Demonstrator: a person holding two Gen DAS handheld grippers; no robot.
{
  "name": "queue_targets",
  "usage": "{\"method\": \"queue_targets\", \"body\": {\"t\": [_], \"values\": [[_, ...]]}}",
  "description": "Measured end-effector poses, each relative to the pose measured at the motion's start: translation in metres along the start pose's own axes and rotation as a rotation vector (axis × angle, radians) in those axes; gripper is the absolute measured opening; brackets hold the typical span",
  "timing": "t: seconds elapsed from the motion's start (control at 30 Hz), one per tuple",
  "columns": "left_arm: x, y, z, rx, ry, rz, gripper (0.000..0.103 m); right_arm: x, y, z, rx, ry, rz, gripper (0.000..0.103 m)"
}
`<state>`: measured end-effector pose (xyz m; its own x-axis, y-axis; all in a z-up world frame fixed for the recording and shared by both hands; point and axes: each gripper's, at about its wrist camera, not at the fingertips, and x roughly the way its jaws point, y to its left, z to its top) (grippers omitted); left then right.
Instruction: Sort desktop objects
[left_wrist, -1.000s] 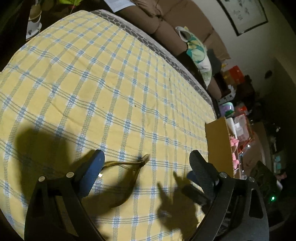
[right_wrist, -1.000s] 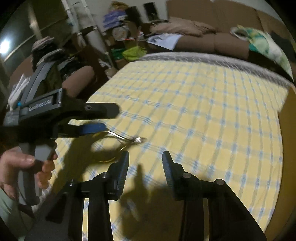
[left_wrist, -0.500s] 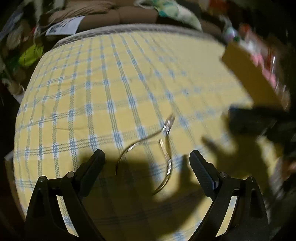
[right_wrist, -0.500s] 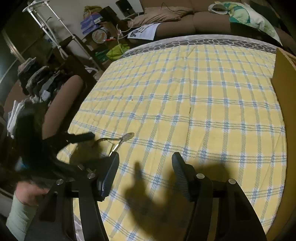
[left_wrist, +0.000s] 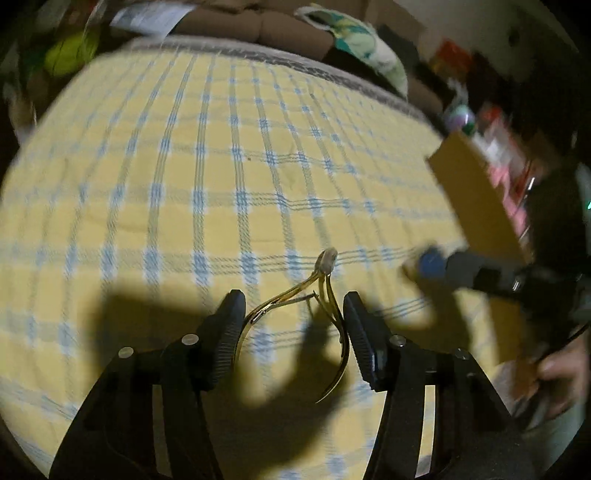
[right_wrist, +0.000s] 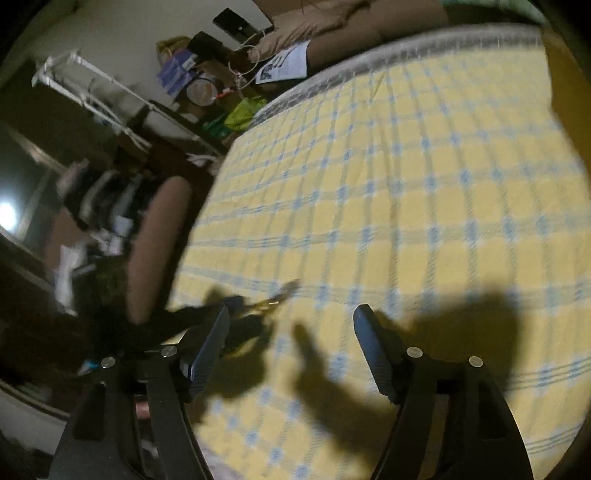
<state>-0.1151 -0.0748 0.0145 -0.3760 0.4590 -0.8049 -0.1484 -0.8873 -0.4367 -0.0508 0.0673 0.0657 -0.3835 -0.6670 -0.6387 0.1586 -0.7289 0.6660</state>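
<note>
The left gripper (left_wrist: 293, 325) has closed in around a gold wire hair clip (left_wrist: 295, 314) lying low and centre in the left wrist frame, on the yellow-and-blue checked tablecloth (left_wrist: 221, 166). Half a second ago its fingers stood wide apart with the clip loose between them; now the ribbed pads (left_wrist: 231, 332) bracket the clip's two curved arms, touching or just short of them (shadow hides the contact). The grasp looks begun rather than finished. The right gripper (right_wrist: 290, 350) hovers over bare cloth at lower centre of its own view, fingers spread and empty, apparently waiting. A cardboard box (left_wrist: 476, 199) at the right edge of the left wrist frame, with pink items behind it, seems the likely drop-off. Both views are blurred, so the thin wire could slip if squeezed off-centre.
</note>
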Motion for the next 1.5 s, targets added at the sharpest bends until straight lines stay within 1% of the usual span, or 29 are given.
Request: {"method": "queue_targets", "body": {"t": [0.03,0.07,0.13,0.17,0.2,0.23,0.3,0.33,0.4,0.47,0.53,0.57,0.63,0.67,0.73,0.83,0.87,0.93,1.0,1.07,1.13,1.23,1.3,1.33,1.37,1.4,1.5], "values": [[0.000,0.006,0.000,-0.050,0.006,-0.044,0.035,0.002,-0.004,0.000,0.036,0.012,0.043,0.074],[0.002,0.014,-0.002,-0.116,0.021,-0.105,0.032,0.004,-0.008,-0.001,0.067,0.023,0.079,0.073],[0.003,0.023,-0.001,-0.170,0.018,-0.152,0.032,0.012,-0.017,-0.003,0.142,0.052,0.158,0.072],[0.003,0.025,-0.001,-0.175,0.020,-0.159,0.032,0.013,-0.018,-0.003,0.161,0.059,0.178,0.069],[0.004,0.025,0.000,-0.176,0.022,-0.156,0.031,0.017,-0.022,-0.004,0.191,0.069,0.206,0.067],[0.003,0.026,-0.001,-0.168,0.025,-0.145,0.028,0.020,-0.026,-0.005,0.222,0.079,0.221,0.063],[0.003,0.020,0.001,-0.106,0.041,-0.101,0.028,0.024,-0.032,-0.007,0.253,0.089,0.232,0.055],[0.003,0.014,-0.001,-0.058,0.053,-0.073,0.028,0.024,-0.033,-0.008,0.253,0.095,0.230,0.051],[0.002,-0.001,-0.005,0.049,0.072,-0.005,0.028,0.024,-0.034,-0.010,0.248,0.113,0.232,0.050],[0.002,-0.006,-0.009,0.064,0.080,0.005,0.028,0.024,-0.035,-0.013,0.244,0.133,0.225,0.047],[0.003,-0.001,-0.010,0.005,0.086,-0.065,0.028,0.026,-0.036,-0.017,0.241,0.152,0.223,0.044],[0.004,0.004,-0.011,-0.037,0.092,-0.113,0.029,0.026,-0.036,-0.018,0.242,0.156,0.228,0.041],[0.004,0.009,-0.012,-0.071,0.092,-0.147,0.029,0.028,-0.036,-0.019,0.248,0.159,0.234,0.040],[0.004,0.012,-0.013,-0.095,0.094,-0.170,0.031,0.028,-0.035,-0.018,0.256,0.154,0.235,0.042],[0.005,0.018,-0.013,-0.137,0.097,-0.221,0.033,0.028,-0.038,-0.018,0.279,0.144,0.256,0.042],[0.012,0.021,-0.018,-0.213,0.132,-0.364,0.032,0.030,-0.039,-0.019,0.310,0.149,0.301,0.042],[0.012,0.021,-0.019,-0.218,0.137,-0.379,0.030,0.031,-0.039,-0.019,0.311,0.150,0.305,0.042],[0.015,0.019,-0.018,-0.215,0.140,-0.372,0.028,0.031,-0.038,-0.020,0.306,0.148,0.295,0.040],[0.017,0.022,-0.017,-0.231,0.140,-0.380,0.023,0.030,-0.040,-0.021,0.313,0.147,0.306,0.038],[0.014,0.027,-0.018,-0.239,0.137,-0.362,0.022,0.028,-0.045,-0.023,0.333,0.146,0.317,0.037],[0.011,0.030,-0.017,-0.250,0.131,-0.341,0.022,0.025,-0.046,-0.023,0.334,0.146,0.300,0.037],[0.008,0.039,-0.018,-0.279,0.115,-0.346,0.022,0.018,-0.037,-0.021,0.238,0.166,0.206,0.037],[0.009,0.042,-0.018,-0.287,0.112,-0.342,0.022,0.014,-0.022,-0.021,0.117,0.178,0.105,0.037],[0.011,0.042,-0.018,-0.291,0.108,-0.341,0.018,0.014,-0.014,-0.022,0.062,0.184,0.067,0.037],[0.012,0.041,-0.017,-0.293,0.104,-0.342,0.008,0.016,-0.006,-0.022,0.009,0.190,0.028,0.037],[0.013,0.039,-0.017,-0.294,0.101,-0.345,0.008,0.018,0.003,-0.025,-0.054,0.198,-0.019,0.037],[0.012,0.027,-0.015,-0.279,0.087,-0.364,0.008,0.025,0.019,-0.031,-0.162,0.203,-0.104,0.037]]}}
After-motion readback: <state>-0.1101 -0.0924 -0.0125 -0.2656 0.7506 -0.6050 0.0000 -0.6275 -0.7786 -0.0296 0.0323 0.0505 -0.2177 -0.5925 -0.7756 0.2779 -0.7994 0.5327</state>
